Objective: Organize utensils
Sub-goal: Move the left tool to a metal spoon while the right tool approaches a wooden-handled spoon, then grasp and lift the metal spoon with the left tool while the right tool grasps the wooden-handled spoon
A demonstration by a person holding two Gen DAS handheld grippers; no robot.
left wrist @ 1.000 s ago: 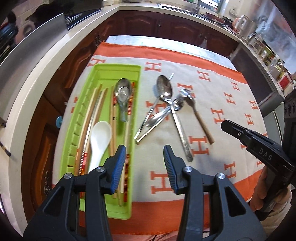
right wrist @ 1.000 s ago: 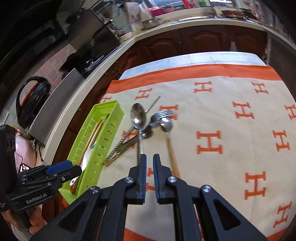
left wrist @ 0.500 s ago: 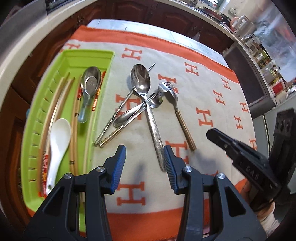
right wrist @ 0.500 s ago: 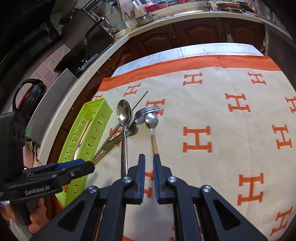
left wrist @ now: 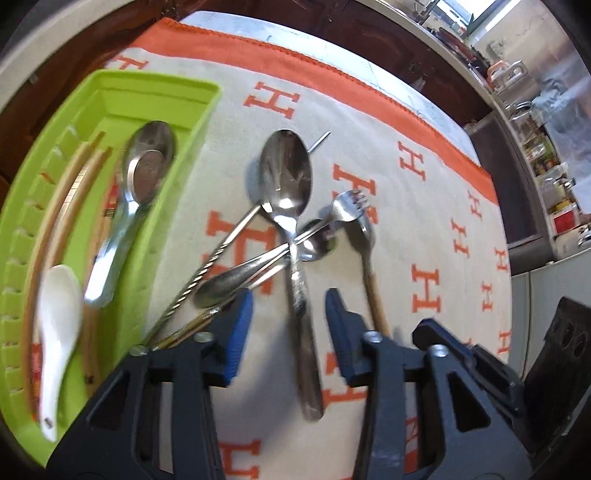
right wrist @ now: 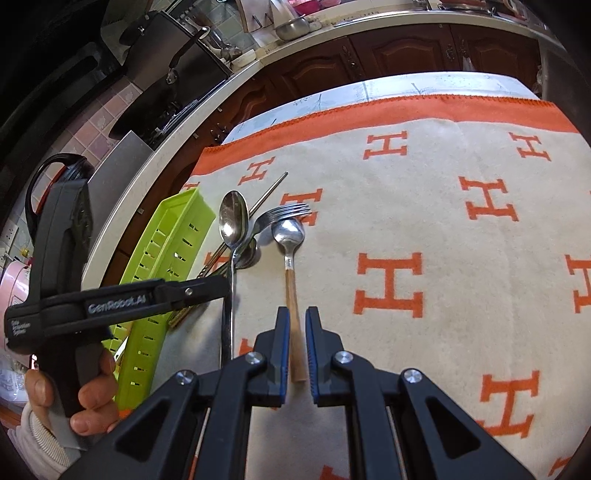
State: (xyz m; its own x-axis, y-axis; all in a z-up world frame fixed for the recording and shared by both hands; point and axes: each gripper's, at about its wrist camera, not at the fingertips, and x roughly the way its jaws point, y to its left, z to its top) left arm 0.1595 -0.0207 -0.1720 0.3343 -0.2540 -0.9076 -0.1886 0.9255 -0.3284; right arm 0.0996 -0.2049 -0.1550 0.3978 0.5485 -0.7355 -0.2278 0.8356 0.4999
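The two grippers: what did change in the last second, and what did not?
The left gripper moved forward, its open fingers now straddling the big steel spoon. The right gripper opened slightly around the wooden-handled spoon, not yet clamped. The utensils and green tray stayed in place.

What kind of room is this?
Most likely a home kitchen. A long countertop runs over dark wood cabinets, a metal bowl sits on it, and jars crowd a shelf.

Lime-green tray [left wrist: 110,88], cream cloth [right wrist: 443,258] with orange H's
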